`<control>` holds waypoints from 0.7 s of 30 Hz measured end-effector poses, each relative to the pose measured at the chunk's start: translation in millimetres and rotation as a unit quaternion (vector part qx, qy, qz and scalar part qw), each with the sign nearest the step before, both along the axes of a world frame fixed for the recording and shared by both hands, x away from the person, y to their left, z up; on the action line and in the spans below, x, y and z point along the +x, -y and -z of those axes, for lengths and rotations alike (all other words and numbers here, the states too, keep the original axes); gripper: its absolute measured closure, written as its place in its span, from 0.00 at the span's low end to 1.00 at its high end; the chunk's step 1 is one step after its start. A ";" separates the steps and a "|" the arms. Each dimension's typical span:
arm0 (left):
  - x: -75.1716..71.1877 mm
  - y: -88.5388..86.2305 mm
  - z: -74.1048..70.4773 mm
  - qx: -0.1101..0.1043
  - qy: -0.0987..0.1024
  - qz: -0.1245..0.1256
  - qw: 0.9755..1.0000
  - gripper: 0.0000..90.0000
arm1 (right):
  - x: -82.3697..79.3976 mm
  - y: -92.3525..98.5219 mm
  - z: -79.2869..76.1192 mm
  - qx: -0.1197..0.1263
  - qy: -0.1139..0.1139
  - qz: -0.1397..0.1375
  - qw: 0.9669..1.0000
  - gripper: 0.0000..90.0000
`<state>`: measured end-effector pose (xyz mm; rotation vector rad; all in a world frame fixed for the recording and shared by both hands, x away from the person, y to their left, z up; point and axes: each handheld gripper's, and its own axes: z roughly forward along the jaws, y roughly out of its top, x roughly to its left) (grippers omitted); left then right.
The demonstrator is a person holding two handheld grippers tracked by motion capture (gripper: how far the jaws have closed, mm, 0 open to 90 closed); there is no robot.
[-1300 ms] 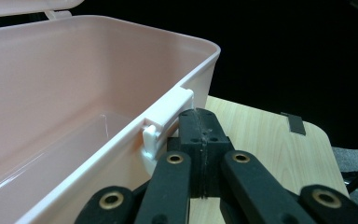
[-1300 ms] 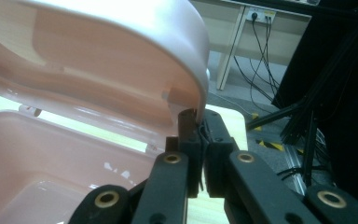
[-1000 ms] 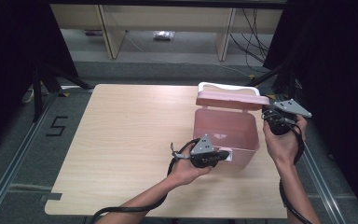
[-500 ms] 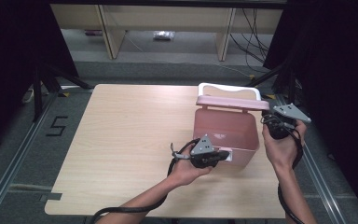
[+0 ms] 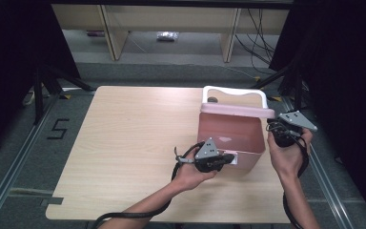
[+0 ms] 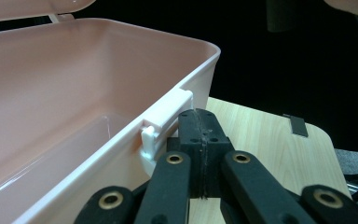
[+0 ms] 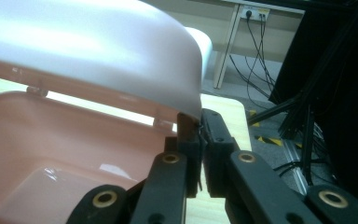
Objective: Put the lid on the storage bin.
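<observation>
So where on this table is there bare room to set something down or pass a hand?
The whole tabletop left of the pink box lies bare, from far edge to near edge. It is crowded on the right: the left gripper sits at the box's front latch, the right gripper at the raised lid, leaving a narrow strip.

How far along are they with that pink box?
Done: the white latch is undone and the lid stands partly raised. In hand: the right gripper pinches the lid's edge; the left gripper, shut, sits beside the latch. Left: probably moving the lid the rest of the way.
</observation>
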<state>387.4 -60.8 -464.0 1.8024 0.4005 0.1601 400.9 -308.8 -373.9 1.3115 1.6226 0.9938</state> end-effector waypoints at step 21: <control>24.6 -53.7 -54.3 -0.048 0.009 -0.077 0.996 1.00 | -11.8 -3.2 12.4 0.005 -0.009 0.006 1.000 0.97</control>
